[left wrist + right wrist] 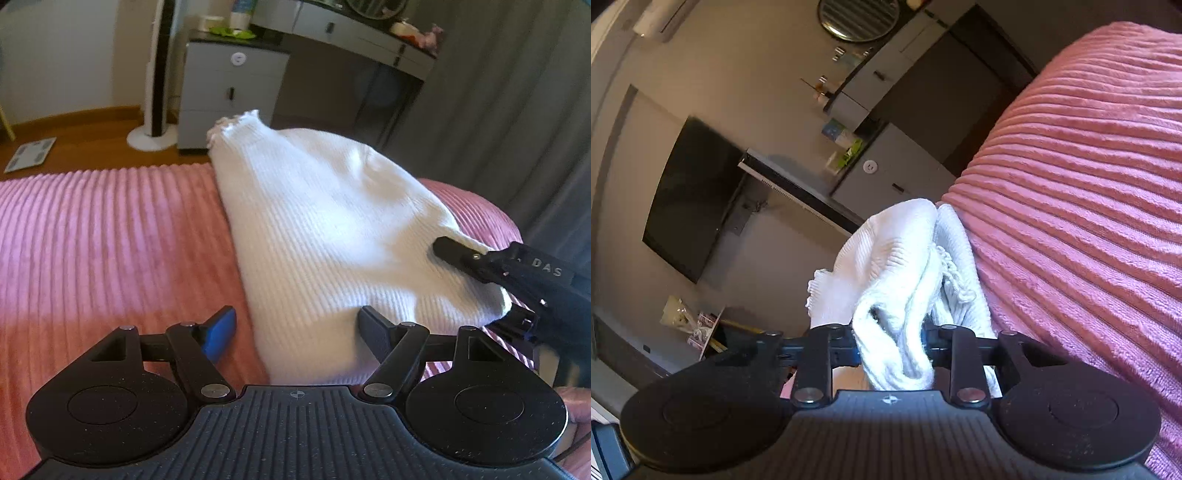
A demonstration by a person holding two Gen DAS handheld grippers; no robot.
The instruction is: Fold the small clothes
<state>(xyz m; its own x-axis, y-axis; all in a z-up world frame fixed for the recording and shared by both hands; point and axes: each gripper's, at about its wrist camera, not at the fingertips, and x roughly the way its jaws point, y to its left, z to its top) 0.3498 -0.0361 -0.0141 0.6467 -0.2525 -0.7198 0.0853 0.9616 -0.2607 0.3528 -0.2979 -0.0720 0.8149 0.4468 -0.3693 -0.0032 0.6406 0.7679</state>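
A white ribbed knit garment [325, 229] lies on the pink ribbed blanket [103, 236], its frilled end lifted at the far side. My left gripper [299, 332] is open, its fingers either side of the garment's near edge. My right gripper [480, 266] comes in from the right and is shut on the garment's right edge. In the right wrist view the right gripper [892, 350] clamps a bunched fold of the white garment [905, 266] and holds it beside the blanket [1089, 184].
A grey drawer unit [229, 92] and a desk [354, 33] stand beyond the bed. A white tower fan [155, 74] and a bathroom scale [31, 153] are on the wooden floor. Grey curtains [517, 92] hang at right. A wall television [690, 199] shows.
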